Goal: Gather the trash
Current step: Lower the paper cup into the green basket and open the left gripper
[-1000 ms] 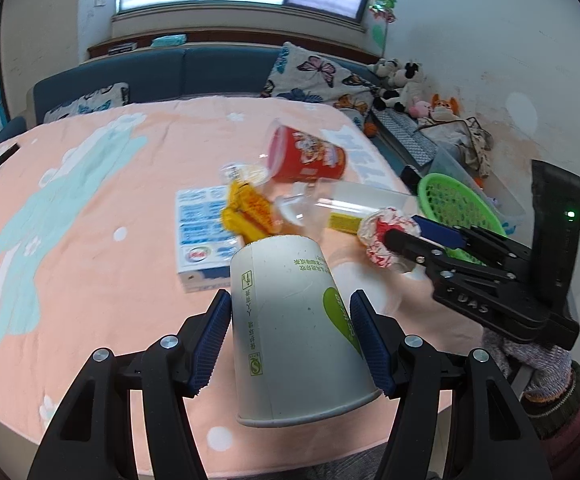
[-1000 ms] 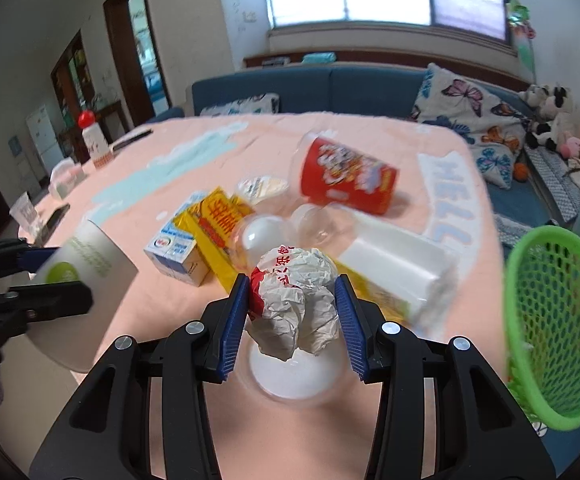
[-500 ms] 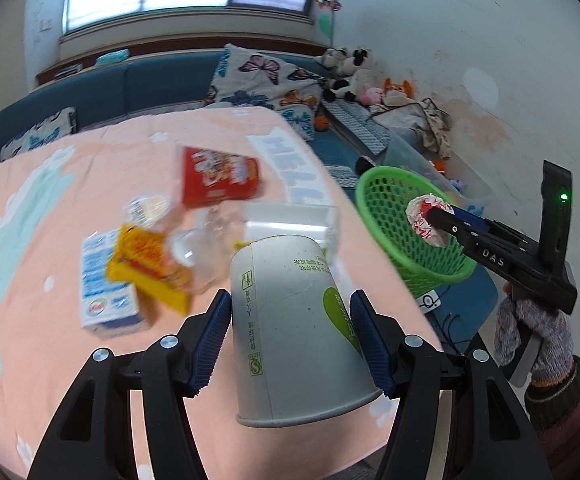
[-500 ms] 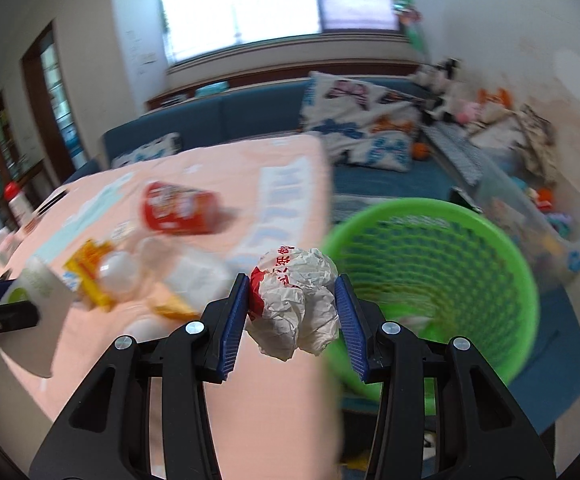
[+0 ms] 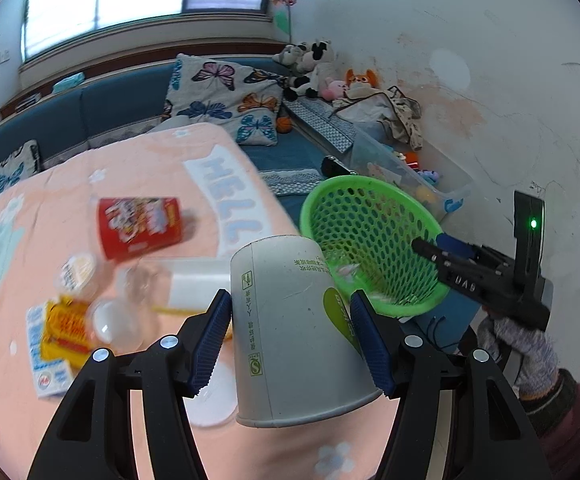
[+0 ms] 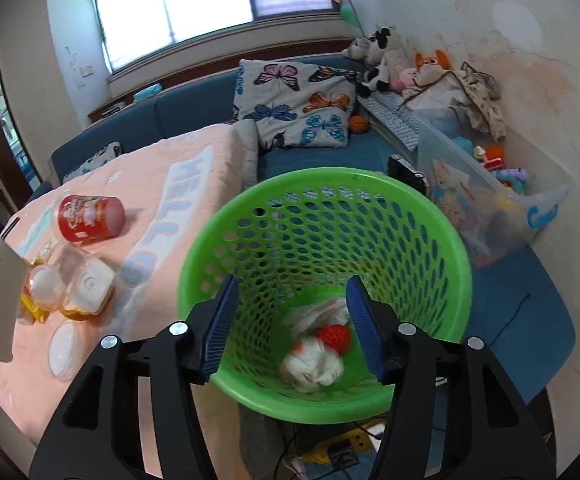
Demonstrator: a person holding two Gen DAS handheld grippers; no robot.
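Peach tablecloth, blue sofa, butterfly cushion, white wall

Crumpled paper in basket, beside table.

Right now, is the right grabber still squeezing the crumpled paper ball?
No, the right gripper stands open and the crumpled paper ball lies inside the green basket.
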